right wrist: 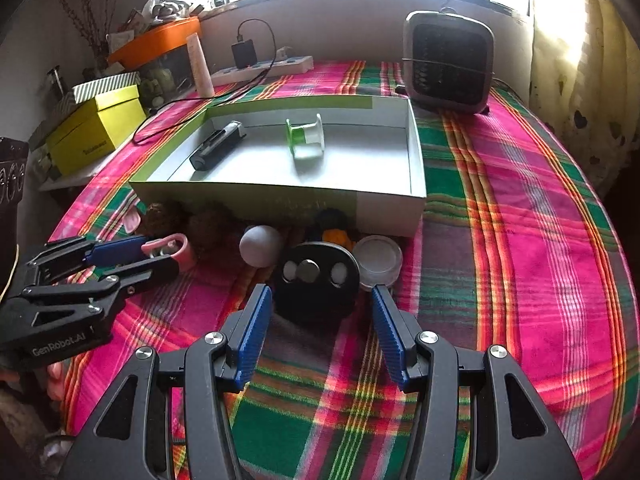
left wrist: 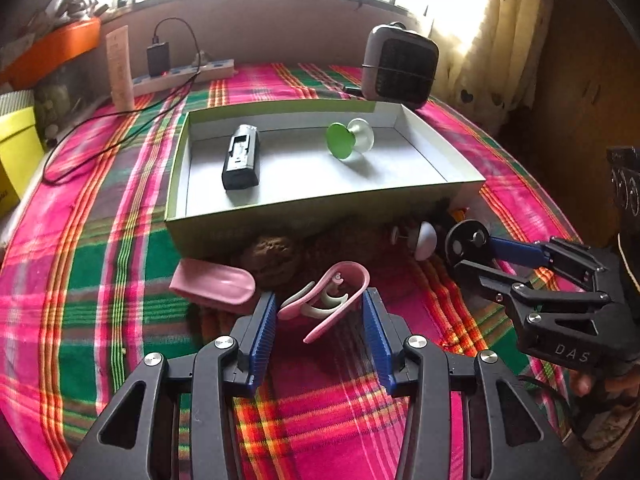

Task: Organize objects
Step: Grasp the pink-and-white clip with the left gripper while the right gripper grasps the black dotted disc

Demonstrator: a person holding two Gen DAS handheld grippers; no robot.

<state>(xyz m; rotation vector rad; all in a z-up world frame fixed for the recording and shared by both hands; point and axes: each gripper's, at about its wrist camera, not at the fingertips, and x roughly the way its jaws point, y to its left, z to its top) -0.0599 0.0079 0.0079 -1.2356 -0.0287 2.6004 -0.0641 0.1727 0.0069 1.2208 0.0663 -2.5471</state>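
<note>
Grey fan heater (right wrist: 450,60) by window, power strip (right wrist: 260,70) — charger plugged in, yellow box (right wrist: 96,128)

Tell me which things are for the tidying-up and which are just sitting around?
For the tidying:
box
black gadget and green spool, already inside
pink clip between the open left tool
black disc before the open right tool
grey ball
clear lid

Just sitting around:
heater
power strip
yellow box
</note>
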